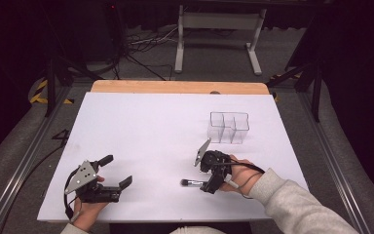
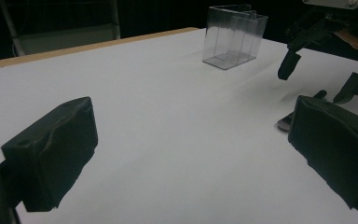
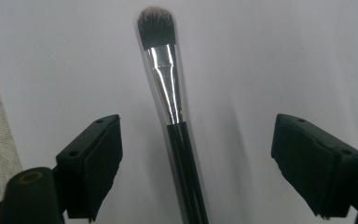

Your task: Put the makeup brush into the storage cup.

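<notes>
Right gripper view, brush (image 3: 175,126): black handle, shiny silver collar, dark bristle tip.
Place: near clear box (image 1: 229,127).
Right gripper (image 3: 196,158): jaws apart, either side of handle.
Left gripper (image 2: 191,149): jaws apart, holding nothing.

We see a grey carpeted floor (image 1: 292,46) under dim light. A white metal frame (image 1: 219,29) stands beyond (black cables (image 1: 141,48) beside it).

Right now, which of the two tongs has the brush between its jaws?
The right tongs: the brush lies on the table between their open jaws, not yet gripped. The left tongs are open over bare table.
</notes>
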`<control>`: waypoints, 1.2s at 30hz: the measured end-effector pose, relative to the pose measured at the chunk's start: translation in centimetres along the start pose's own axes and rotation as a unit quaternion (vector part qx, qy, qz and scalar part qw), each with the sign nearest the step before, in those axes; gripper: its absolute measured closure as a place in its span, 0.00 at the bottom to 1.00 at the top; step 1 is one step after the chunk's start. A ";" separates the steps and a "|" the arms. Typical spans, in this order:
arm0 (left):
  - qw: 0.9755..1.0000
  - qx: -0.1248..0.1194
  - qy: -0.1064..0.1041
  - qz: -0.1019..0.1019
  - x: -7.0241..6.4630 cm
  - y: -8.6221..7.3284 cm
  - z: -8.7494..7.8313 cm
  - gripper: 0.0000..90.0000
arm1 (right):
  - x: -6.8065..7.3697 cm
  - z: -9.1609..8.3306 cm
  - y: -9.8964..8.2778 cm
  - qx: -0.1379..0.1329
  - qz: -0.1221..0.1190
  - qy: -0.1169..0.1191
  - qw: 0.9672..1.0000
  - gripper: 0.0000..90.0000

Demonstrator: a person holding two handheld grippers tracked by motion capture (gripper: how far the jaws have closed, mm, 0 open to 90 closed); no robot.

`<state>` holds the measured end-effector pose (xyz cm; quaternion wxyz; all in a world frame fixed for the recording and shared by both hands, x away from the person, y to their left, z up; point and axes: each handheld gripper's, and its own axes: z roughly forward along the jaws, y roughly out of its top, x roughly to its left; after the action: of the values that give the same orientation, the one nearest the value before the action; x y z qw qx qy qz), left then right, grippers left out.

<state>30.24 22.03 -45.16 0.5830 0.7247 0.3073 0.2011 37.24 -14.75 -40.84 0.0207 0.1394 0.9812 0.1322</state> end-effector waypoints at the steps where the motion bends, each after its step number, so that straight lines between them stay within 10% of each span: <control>1: 1.000 0.000 0.000 0.000 0.0 0.0 0.0 0.02 | 0.0 0.1 0.0 0.002 0.000 0.001 1.000 0.21; 36: 1.000 0.001 0.003 -0.001 0.0 0.0 0.0 0.02 | 0.4 1.0 0.1 0.037 -0.021 0.012 0.999 0.77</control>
<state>30.28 22.03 -45.18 0.5817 0.7244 0.3096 0.2026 36.94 -14.27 -41.80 0.0068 0.1175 0.9883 0.0968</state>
